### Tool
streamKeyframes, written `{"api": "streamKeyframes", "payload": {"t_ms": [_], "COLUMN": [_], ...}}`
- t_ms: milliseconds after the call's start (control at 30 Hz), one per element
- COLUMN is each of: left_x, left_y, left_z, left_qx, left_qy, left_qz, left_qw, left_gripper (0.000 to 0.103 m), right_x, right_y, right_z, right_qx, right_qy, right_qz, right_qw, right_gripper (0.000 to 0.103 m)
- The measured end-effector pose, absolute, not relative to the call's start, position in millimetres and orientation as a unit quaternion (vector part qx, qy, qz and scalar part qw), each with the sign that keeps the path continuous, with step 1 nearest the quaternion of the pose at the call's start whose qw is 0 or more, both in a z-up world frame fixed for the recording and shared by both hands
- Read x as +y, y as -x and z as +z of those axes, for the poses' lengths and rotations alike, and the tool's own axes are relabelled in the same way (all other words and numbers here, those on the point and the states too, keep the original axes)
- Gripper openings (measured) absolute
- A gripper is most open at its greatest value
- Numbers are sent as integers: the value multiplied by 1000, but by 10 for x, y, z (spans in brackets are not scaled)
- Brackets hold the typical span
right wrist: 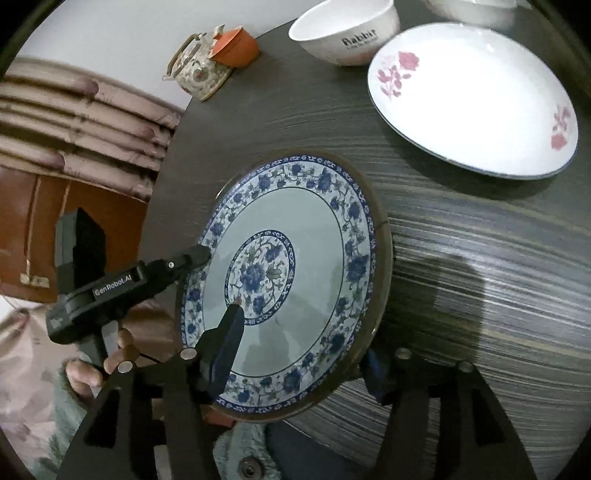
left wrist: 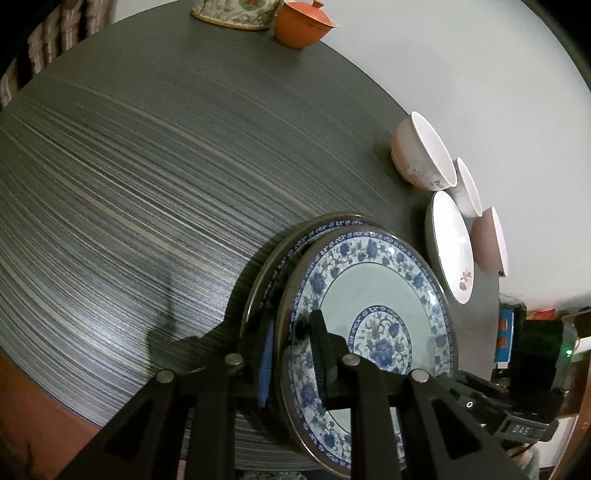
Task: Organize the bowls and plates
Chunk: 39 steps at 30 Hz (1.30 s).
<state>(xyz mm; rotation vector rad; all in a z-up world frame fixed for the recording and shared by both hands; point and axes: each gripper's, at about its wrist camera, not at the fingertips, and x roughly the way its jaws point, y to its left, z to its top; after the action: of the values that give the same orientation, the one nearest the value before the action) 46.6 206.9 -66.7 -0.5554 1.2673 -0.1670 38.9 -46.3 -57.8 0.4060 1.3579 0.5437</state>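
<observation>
In the right wrist view the right gripper stands spread over the near rim of the upper blue-and-white plate. One finger lies over the plate's face at 7 o'clock and the other sits outside the rim at 5 o'clock, so the rim is between them but not pinched.

The plate faces up toward the camera. Its oval outline runs from 7 o'clock to 1 o'clock, and its flower medallion is just ahead of the fingertip.

The left gripper is pressed onto the same plate's rim, entering at 9 o'clock in the right wrist view. One finger is on the plate's face and the blue-padded one is beneath it. A hand in a fuzzy sleeve holds that gripper.

The left wrist view shows a lower plate of the same pattern under the upper one. It is offset toward 11 o'clock, with the padded finger between the two. Whether the plates touch elsewhere I cannot tell. Both sit near the front edge of the dark striped bench.

Farther out, at 1 o'clock, a white plate with pink flowers lies flat. Just beyond it at 12 o'clock stands a lettered bowl, upright, and the left wrist view shows two more bowls close beside the white plate.

At the far rim, toward 11 o'clock, a flowered teapot touches an orange cup that wears its lid.
</observation>
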Motion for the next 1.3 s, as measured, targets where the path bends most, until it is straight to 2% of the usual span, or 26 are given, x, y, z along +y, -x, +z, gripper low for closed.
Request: {"api": "streamKeyframes", "payload": {"t_ms": [267,900,1000,1300], "left_x": [1982,2006,2053,2052], "left_y": [-477,-469,-480,-491], "left_z": [-644,-572,-568,-480], "left_qx": [585,585,590,587], "left_qy": [232,220,247,214], "left_qz": [-68,-50,-49,-17], "left_qw": [774,779,767,781], "left_gripper": [19,22,29,33], "right_x": [-563,-482,-462,-469], "right_y": [-354,-354,-367,-355], "right_z": [-558,-655,-659,-630], "right_qx": [616,621,622,621], "right_qy": [-176,-141,-145,-150], "right_qz": [226,224,222,227], "right_qw": [734,738,737,735], "right_gripper": [61,61,62,63]}}
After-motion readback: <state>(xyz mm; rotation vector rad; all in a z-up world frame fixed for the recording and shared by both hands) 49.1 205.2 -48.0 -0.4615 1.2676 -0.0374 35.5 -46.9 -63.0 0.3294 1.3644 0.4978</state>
